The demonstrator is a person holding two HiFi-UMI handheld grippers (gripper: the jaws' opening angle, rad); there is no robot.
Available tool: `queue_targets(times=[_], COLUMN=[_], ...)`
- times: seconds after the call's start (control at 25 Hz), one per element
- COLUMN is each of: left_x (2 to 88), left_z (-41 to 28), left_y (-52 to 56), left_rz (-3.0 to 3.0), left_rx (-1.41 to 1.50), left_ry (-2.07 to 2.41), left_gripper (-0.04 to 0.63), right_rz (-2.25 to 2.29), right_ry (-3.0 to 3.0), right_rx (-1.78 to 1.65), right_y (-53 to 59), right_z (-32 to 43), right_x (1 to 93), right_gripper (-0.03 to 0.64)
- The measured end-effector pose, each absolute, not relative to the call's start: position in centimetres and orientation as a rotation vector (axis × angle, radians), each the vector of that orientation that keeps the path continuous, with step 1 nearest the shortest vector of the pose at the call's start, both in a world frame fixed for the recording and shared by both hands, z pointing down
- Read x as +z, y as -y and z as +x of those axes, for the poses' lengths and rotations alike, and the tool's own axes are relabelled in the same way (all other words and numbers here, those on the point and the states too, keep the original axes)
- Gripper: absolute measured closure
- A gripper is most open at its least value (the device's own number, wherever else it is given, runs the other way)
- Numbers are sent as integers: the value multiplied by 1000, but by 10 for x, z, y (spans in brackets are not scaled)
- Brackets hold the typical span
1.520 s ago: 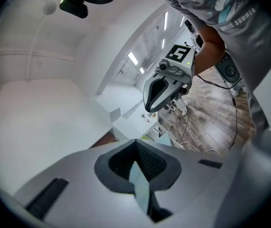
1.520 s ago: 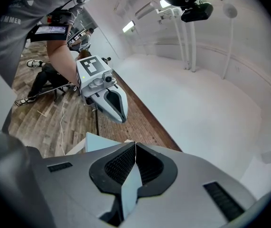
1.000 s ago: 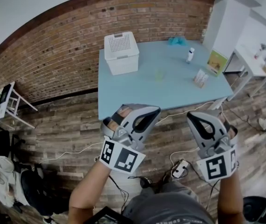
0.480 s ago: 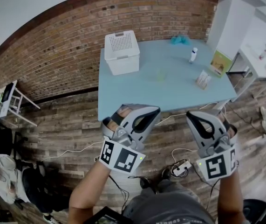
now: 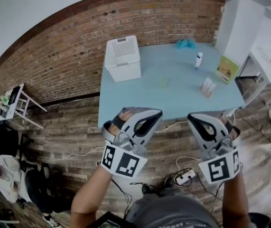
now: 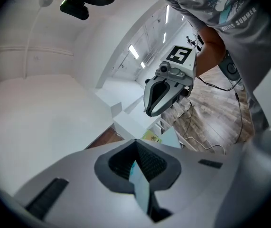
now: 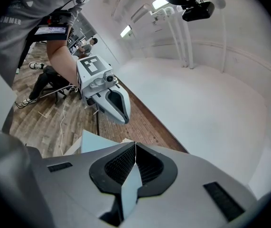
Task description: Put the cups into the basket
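wooden plank floor (image 5: 73,127) throughout, with a brick wall (image 5: 69,56) behind; at far left a small white side table (image 5: 13,103) stands near that wall; the light blue table (image 5: 135,99) fills the middle of the room; on its back left corner sits the white basket (image 5: 122,58), its top face a perforated grid; a pale clear cup (image 5: 163,82) stands alone near the table's middle, right of the basket and well apart from it; only this one cup can be made out; further right on the table, a teal crumpled thing (image 5: 186,43), a white bottle (image 5: 198,60), a small stand (image 5: 206,86) and a green card (image 5: 227,69); a white pillar (image 5: 237,25) rises at the right.

left gripper (image 6: 135,141) is held over the floor short of the table's near edge, jaws pressed together on nothing; a power strip (image 5: 185,175) lies on the floor between the arms; right gripper (image 7: 135,144) is held alongside, jaws likewise together and empty.
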State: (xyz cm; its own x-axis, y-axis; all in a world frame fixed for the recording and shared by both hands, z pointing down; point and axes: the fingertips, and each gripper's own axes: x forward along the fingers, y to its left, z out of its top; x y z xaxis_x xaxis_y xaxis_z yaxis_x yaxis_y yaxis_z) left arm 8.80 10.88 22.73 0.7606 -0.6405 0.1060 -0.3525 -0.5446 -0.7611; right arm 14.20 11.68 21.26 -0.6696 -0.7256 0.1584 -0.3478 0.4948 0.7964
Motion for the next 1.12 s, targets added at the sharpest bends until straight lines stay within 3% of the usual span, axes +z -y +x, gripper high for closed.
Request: queue_targets(times=[0.48,1.12], left_x=[227,233], left_z=[113,45], left_y=[-84,-10], left_rz=[-2160,-2226], left_rx=[-531,-454], left_ry=[-750,-678], left_gripper=[598,598], right_rz=[877,935], right_ry=[2305,2224], right_rx=[-1045,-983], right_y=[-86,-18], right_z=[169,101], right_x=[220,222], right_gripper=[603,603])
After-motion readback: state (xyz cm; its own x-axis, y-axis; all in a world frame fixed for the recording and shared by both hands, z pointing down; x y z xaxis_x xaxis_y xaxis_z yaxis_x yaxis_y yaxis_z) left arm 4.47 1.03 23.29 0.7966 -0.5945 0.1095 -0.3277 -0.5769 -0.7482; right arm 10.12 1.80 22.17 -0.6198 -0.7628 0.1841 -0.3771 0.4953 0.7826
